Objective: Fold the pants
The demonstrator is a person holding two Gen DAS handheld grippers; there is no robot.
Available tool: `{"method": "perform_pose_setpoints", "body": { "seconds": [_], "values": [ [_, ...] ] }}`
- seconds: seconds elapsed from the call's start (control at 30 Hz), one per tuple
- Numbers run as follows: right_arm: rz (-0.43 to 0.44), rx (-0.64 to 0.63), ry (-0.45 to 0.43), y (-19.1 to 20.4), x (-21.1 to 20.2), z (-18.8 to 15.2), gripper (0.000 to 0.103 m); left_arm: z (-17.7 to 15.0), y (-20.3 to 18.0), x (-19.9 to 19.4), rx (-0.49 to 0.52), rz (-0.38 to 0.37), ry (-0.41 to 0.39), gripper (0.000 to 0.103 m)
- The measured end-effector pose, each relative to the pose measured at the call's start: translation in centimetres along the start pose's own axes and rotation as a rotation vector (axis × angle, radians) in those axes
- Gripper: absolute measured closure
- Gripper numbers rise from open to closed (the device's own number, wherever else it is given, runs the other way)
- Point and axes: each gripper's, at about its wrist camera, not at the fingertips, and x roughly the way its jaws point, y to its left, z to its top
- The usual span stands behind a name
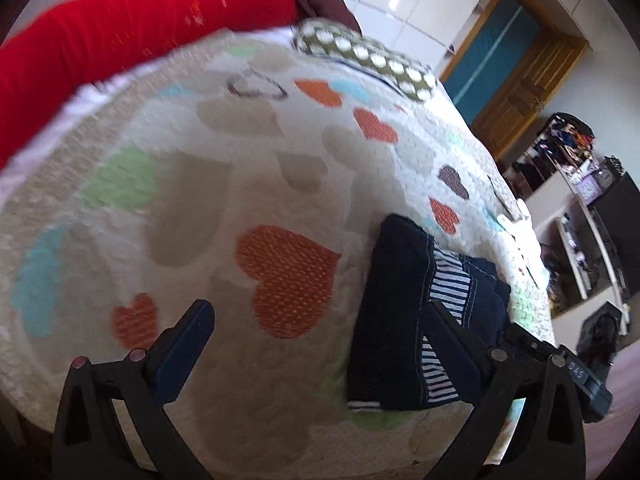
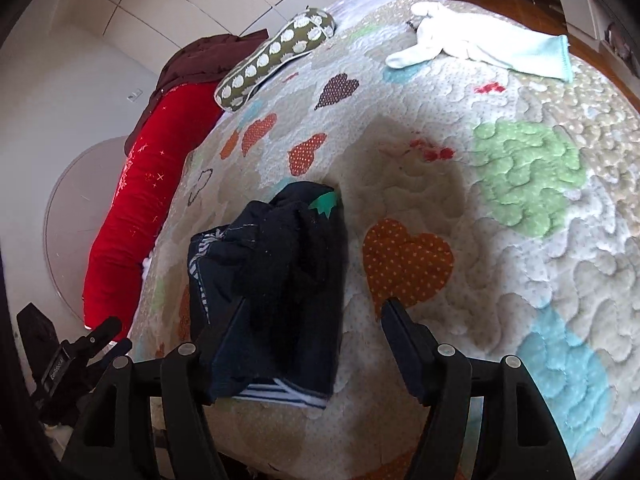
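- One pair of dark pants, folded into a compact bundle with striped lining showing, lies on a bed's heart-patterned quilt.
- Two tools: the left tool spread wide over bare quilt, the right tool spread, its left finger over the bundle; neither pinches anything.
- One spotted pillow, one red bolster, one white garment near the far edge; open quilt right of the pants.
- Left wrist view is blurred.
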Motion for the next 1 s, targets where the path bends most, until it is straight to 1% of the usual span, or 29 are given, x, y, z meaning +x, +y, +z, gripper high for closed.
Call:
{"method": "perform_pose_setpoints", "body": {
  "seconds": [0.1,0.23,0.27,0.3,0.33,0.37,0.4,0.43,0.47,0.5,0.53,0.57,0.6,0.67,0.77,0.83,0.9,0.93,0.97,1.0],
  "values": [
    [-0.012,-0.019,0.021,0.3,1.3,1.0,0.027,0.6,-0.5,2.6,-0.006,-0.060,0.050,0.000],
    [-0.020,-0.037,0.029,0.7,2.3,2.4,0.027,1.1,-1.8,6.6,0.007,-0.139,0.138,0.000],
    [-0.015,-0.040,0.035,0.7,2.7,2.6,0.026,1.0,-2.2,7.3,0.016,-0.146,0.158,0.000],
    [-0.001,-0.045,0.039,0.8,3.0,2.8,0.028,0.8,-2.8,7.8,0.038,-0.129,0.169,0.000],
    [0.019,-0.051,0.042,0.9,3.3,2.9,0.043,0.6,-3.4,8.1,0.066,-0.111,0.166,0.002],
    [0.056,-0.049,0.056,1.0,3.7,2.9,0.057,0.4,-4.3,8.1,0.109,-0.103,0.161,0.017],
    [0.076,-0.039,0.071,1.1,4.1,3.0,0.057,0.3,-4.7,8.1,0.132,-0.106,0.166,0.047],
    [0.079,-0.042,0.069,1.3,4.2,3.1,0.064,0.2,-5.3,8.2,0.151,-0.135,0.195,0.061],
    [0.088,-0.051,0.071,1.6,4.1,3.2,0.071,0.3,-5.4,8.2,0.145,-0.138,0.202,0.074],
    [0.100,-0.058,0.072,1.9,4.0,3.4,0.072,0.5,-5.6,7.8,0.143,-0.133,0.191,0.081],
    [0.114,-0.068,0.071,2.5,3.7,3.8,0.074,0.8,-5.6,7.5,0.140,-0.138,0.185,0.084],
    [0.124,-0.080,0.067,3.1,3.5,4.1,0.075,1.1,-5.5,7.2,0.130,-0.149,0.181,0.086],
    [0.132,-0.094,0.063,3.8,3.2,4.6,0.076,1.7,-5.5,6.8,0.111,-0.164,0.169,0.086],
    [0.146,-0.137,0.052,5.4,3.0,5.6,0.077,2.9,-5.4,6.1,0.105,-0.179,0.149,0.086],
    [0.154,-0.184,0.032,7.4,3.4,7.4,0.077,5.5,-5.6,5.5,0.100,-0.161,0.097,0.086],
    [0.152,-0.190,0.014,8.1,3.8,8.6,0.077,7.1,-5.7,5.7,0.100,-0.148,0.074,0.086],
    [0.145,-0.184,0.003,8.4,4.7,9.8,0.077,8.0,-5.5,6.6,0.104,-0.116,0.067,0.084],
    [0.129,-0.180,0.001,8.2,5.2,10.3,0.076,8.4,-5.0,7.9,0.098,-0.066,0.072,0.083],
    [0.097,-0.181,0.006,8.0,6.0,10.7,0.070,8.5,-4.4,8.9,0.085,-0.030,0.091,0.082],
    [0.037,-0.191,0.022,7.6,7.2,11.0,0.068,8.3,-3.5,9.8,0.056,0.000,0.124,0.082]
  ]
}}
